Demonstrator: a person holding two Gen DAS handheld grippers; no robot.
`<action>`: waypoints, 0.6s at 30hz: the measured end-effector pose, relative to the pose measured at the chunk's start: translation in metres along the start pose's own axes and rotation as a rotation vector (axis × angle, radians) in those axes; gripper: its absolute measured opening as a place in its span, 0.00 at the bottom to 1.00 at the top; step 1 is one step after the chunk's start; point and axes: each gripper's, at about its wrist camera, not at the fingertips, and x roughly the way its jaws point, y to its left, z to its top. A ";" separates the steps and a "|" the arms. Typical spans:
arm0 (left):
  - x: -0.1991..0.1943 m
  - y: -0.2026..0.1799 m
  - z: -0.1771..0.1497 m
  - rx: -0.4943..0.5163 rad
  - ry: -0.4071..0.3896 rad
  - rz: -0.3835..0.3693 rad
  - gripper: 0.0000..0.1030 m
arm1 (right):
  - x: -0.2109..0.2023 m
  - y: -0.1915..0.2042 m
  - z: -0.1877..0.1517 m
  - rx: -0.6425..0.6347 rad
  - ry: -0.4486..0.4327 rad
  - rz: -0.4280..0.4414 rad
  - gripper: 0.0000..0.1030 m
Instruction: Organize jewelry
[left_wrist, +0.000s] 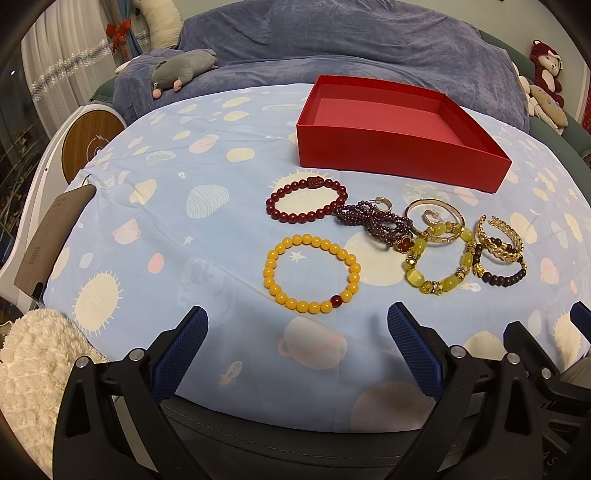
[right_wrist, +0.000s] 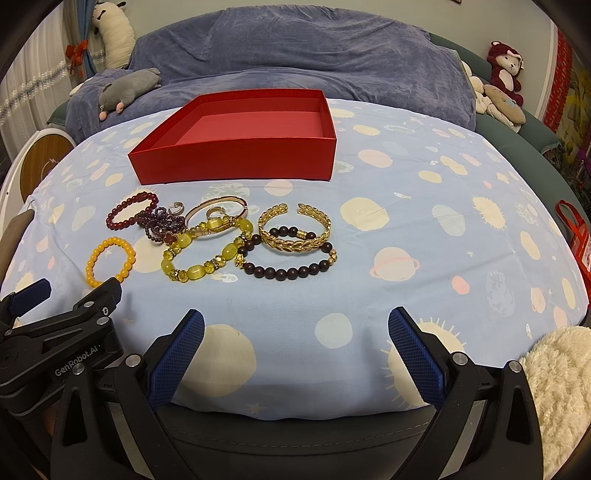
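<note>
A grey plush toy (left_wrist: 183, 66) lies on the blue blanket (left_wrist: 332, 33) beyond the planet-print sheet (left_wrist: 147, 229).

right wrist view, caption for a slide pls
Open right gripper faces bracelets on a patterned cloth, empty red box behind.

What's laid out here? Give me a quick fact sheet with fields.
surface: pale blue planet-print cloth
container: open red cardboard box, nothing visible inside
loose pieces: orange-yellow bead bracelet, dark red bead bracelet, gold leaf-pattern cuff, brown wooden bead bracelet
left gripper: open, holding nothing
right gripper: open, holding nothing
</note>
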 end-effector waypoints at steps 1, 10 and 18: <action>0.000 0.000 0.000 -0.003 -0.003 -0.004 0.91 | 0.000 -0.001 -0.002 0.000 -0.001 0.002 0.93; -0.002 0.028 0.003 -0.113 0.002 -0.028 0.92 | -0.004 -0.009 0.001 0.003 -0.015 0.002 0.93; 0.010 0.049 0.010 -0.193 0.036 -0.012 0.92 | -0.001 -0.025 0.007 0.083 0.005 -0.003 0.93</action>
